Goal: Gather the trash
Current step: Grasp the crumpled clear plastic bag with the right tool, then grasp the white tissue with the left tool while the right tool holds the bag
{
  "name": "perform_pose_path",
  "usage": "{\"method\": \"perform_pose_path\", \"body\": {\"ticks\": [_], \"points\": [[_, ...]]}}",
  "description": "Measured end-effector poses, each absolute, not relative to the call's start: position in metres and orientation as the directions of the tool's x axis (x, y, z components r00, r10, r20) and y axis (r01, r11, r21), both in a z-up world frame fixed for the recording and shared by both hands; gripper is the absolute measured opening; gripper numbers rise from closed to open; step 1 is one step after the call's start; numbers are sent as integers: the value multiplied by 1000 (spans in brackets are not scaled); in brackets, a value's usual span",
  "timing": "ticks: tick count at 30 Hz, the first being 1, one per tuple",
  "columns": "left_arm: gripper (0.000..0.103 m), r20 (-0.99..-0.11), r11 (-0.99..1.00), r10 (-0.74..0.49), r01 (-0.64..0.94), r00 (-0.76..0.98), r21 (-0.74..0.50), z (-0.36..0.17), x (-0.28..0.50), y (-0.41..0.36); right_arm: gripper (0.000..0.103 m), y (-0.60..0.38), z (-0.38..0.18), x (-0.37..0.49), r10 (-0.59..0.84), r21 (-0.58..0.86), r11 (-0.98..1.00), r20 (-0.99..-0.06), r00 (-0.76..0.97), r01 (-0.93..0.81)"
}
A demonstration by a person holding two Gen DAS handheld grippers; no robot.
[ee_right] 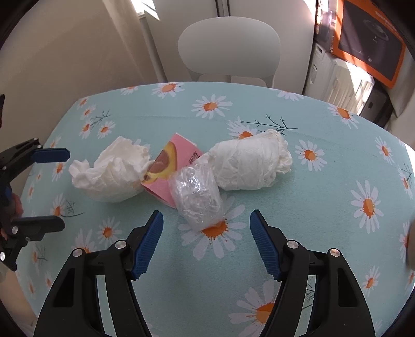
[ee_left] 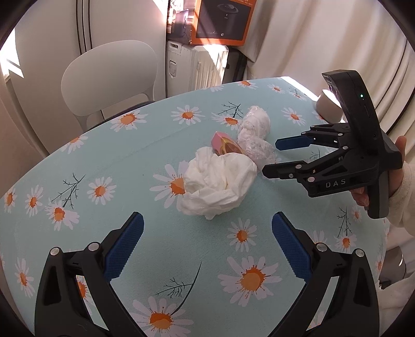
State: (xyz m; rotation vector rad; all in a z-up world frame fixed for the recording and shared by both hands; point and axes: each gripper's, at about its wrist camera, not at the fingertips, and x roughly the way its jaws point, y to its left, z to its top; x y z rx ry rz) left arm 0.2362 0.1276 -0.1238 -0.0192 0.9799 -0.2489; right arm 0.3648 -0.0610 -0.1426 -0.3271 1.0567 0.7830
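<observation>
Trash lies bunched on the daisy tablecloth [ee_left: 155, 228]: a crumpled white tissue [ee_left: 218, 184] [ee_right: 114, 173], a pink peach-print carton [ee_left: 225, 146] [ee_right: 172, 163], a clear plastic wad [ee_left: 256, 149] [ee_right: 198, 199] and a second white paper wad [ee_left: 255, 120] [ee_right: 253, 163]. My left gripper [ee_left: 207, 243] is open and empty, just short of the tissue; it also shows at the left edge of the right wrist view [ee_right: 59, 189]. My right gripper [ee_right: 206, 241] is open and empty, facing the plastic wad; in the left wrist view [ee_left: 269, 156] it hovers right of the pile.
A white chair [ee_right: 229, 49] stands at the table's far side. An orange box [ee_left: 223, 20] rests on a white radiator [ee_left: 199, 64] behind. A round pale container [ee_left: 328, 106] sits at the table's right edge. Curtains hang on the right.
</observation>
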Motion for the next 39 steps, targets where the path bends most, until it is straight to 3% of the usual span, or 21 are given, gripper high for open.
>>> {"method": "perform_pose_path", "body": {"ticks": [2, 4, 16, 19, 20, 23, 39], "points": [[97, -808, 969, -232, 203, 541, -143, -123, 242, 127, 42, -58, -146, 367, 407, 108, 689, -876, 259, -717], [97, -802, 967, -242, 206, 546, -152, -122, 247, 127, 36, -57, -145, 367, 407, 89, 686, -870, 280, -722], [96, -792, 957, -283, 216, 542, -194, -127, 277, 118, 36, -83, -127, 344, 424, 101, 659, -868, 257, -745], [74, -823, 961, -268, 193, 500, -196, -137, 287, 114, 36, -94, -122, 334, 411, 77, 660, -870, 273, -748], [59, -832, 965, -257, 184, 492, -189, -139, 288, 113, 36, -97, -121, 330, 399, 53, 661, -870, 290, -749], [45, -824, 976, -213, 152, 524, -155, -134, 285, 111, 36, -109, -119, 321, 376, 12, 669, -868, 325, -743], [44, -813, 981, -159, 181, 560, -68, -87, 236, 88, 36, -158, -91, 272, 390, -8, 698, -834, 390, -716]]}}
